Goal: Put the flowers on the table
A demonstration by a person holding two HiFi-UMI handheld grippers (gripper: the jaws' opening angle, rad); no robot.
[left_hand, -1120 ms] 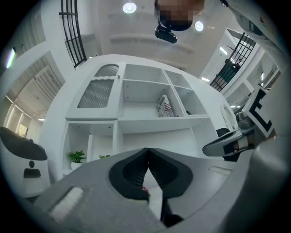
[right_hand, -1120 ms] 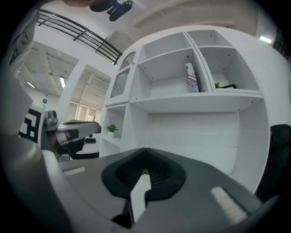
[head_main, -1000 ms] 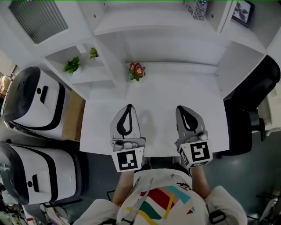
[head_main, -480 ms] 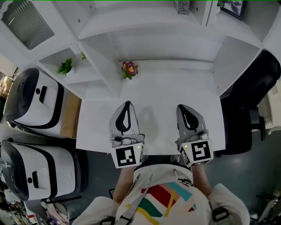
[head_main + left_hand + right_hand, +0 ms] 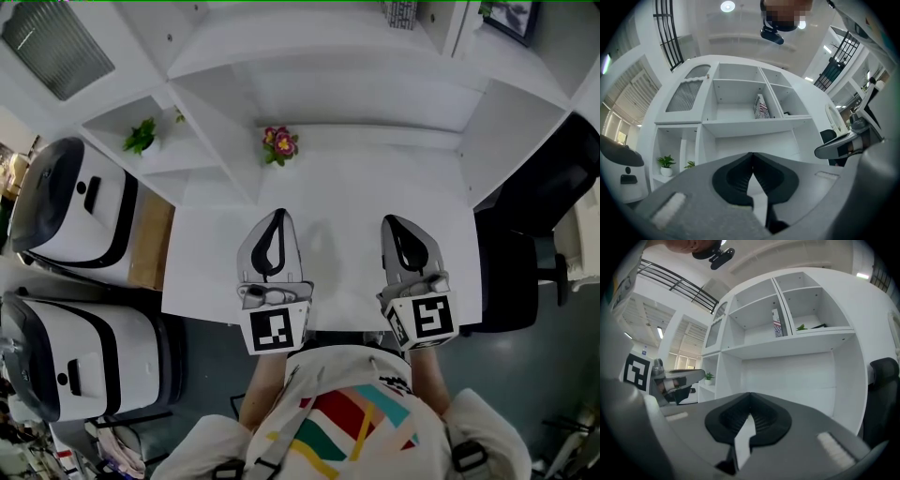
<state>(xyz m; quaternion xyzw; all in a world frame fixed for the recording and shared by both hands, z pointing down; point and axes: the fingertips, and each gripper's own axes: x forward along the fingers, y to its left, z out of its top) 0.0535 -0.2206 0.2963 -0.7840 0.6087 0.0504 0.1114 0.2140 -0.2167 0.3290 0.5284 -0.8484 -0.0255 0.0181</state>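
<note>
Left hand-held gripper (image 5: 277, 216) and right hand-held gripper (image 5: 391, 221), both closed and empty, may topple the upper-centre pink-and-yellow flower cluster (image 5: 280, 143) unless opened.

Edges the left gripper (image 5: 277, 214) and the right gripper (image 5: 392, 221) slightly up the frame against a second ago, farther over the white desk (image 5: 356, 192) and a little nearer the potted flowers (image 5: 279, 145). Slides the flowers and the small shelf plant (image 5: 141, 137) slightly leftward in the head view.
</note>
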